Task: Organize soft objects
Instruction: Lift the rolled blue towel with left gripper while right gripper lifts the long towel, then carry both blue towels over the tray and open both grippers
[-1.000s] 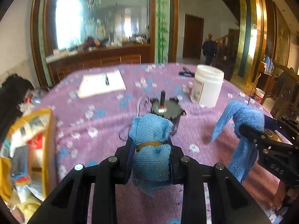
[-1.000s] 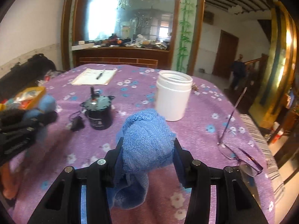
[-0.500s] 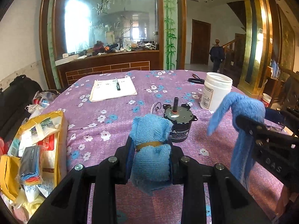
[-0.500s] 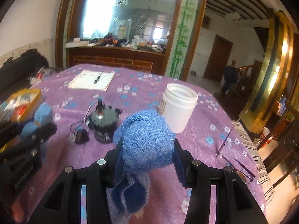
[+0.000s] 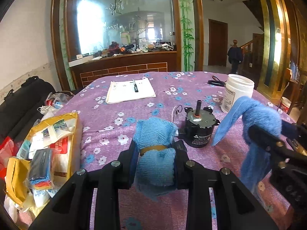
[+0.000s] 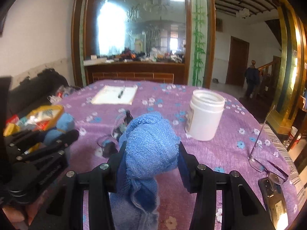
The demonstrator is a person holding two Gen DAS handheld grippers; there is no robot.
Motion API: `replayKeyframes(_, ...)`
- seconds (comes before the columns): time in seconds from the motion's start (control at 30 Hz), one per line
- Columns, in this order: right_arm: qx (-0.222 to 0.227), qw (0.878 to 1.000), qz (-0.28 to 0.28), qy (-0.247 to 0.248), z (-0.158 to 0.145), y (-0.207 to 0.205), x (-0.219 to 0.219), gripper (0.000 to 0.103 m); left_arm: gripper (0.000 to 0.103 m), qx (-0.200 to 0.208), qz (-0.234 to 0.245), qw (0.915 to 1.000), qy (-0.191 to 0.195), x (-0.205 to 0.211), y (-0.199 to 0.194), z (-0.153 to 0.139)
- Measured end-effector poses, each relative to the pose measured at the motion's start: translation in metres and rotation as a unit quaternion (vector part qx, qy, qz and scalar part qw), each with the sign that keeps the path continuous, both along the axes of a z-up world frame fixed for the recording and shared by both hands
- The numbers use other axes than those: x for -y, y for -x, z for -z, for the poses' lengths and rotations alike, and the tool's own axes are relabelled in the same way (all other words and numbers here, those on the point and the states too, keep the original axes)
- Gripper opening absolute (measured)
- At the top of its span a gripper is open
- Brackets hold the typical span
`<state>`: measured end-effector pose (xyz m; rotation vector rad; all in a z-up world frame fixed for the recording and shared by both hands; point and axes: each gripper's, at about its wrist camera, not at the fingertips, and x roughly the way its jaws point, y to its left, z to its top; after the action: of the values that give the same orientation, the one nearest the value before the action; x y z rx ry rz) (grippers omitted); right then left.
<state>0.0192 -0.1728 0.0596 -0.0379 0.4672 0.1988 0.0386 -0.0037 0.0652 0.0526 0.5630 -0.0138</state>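
My left gripper (image 5: 155,153) is shut on a light blue cloth bundle (image 5: 154,143) tied with a brown band, held above the purple flowered tablecloth (image 5: 119,115). My right gripper (image 6: 150,149) is shut on a blue towel (image 6: 151,145) that bulges above the fingers and hangs down below them. The towel (image 5: 255,122) and the right gripper show at the right of the left wrist view. The left gripper and its bundle (image 6: 63,124) show at the left of the right wrist view. Both cloths are off the table.
A small black motor (image 5: 198,129) with a shaft stands just beyond the left gripper. A white plastic jar (image 6: 204,115) stands at the right. A notepad with a pen (image 5: 130,92) lies far back. A yellow bag of packets (image 5: 48,143) lies left. Glasses (image 6: 268,163) and a phone (image 6: 272,197) lie right.
Both grippers have risen and tilted up with their cloths still held, so the table looks lower and farther. The right gripper's towel has lifted off the table.
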Motion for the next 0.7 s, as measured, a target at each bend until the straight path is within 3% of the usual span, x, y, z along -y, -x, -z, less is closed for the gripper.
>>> replayKeyframes(0.37,0.038,0.999,-0.019,-0.018,-0.010,0.012,-0.002,0.051,0.029,0.031,-0.015,0.9992,-0.018,0.000,0.008,-0.008)
replayKeyframes(0.57,0.058,0.998,-0.019,-0.021,-0.013,0.018,-0.001,0.051,0.029,0.033,-0.018,0.9992,-0.013,-0.002,0.009,-0.011)
replayKeyframes(0.7,0.094,0.996,-0.004,-0.014,-0.020,0.024,-0.002,0.051,0.029,0.040,-0.021,0.9990,-0.002,-0.003,0.010,-0.014)
